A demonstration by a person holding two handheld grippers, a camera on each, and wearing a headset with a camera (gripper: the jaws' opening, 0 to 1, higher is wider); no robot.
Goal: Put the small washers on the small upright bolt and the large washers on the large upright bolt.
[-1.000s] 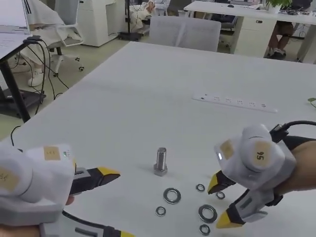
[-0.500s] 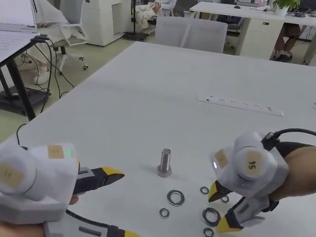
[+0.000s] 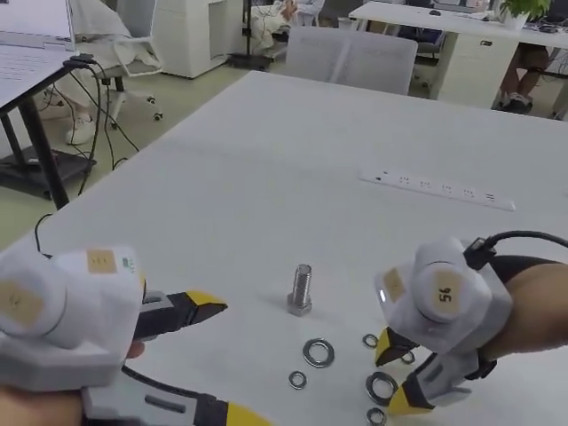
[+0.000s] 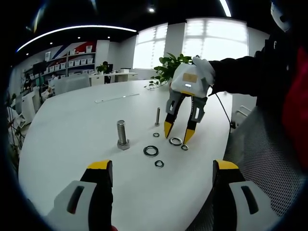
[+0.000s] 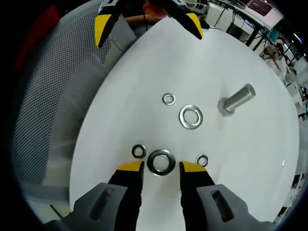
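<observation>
Large washer (image 5: 161, 162), flat grey ring (metal)

Bright, even office light. Windows (image 4: 216, 43) at the left gripper view's upper right blow out white. Washers (image 5: 191, 117) throw faint shadows on the table (image 3: 266, 177). Both gripper views bend at the edges.

table (image 3: 266, 177): plain white. bolt (image 3: 301, 289) and washers (image 3: 319, 352): bare silver metal. left gripper (image 3: 226, 359) and right gripper (image 3: 392, 380): white-grey shells, black jaws with yellow tips, tan stickers. The right one's sticker reads 56 in black. cable (image 3: 522, 236): black. power strip (image 3: 437, 190): white. chair (image 5: 53, 72): grey mesh. sleeve (image 4: 250, 72): black. floor (image 3: 177, 98): pale green-grey.
</observation>
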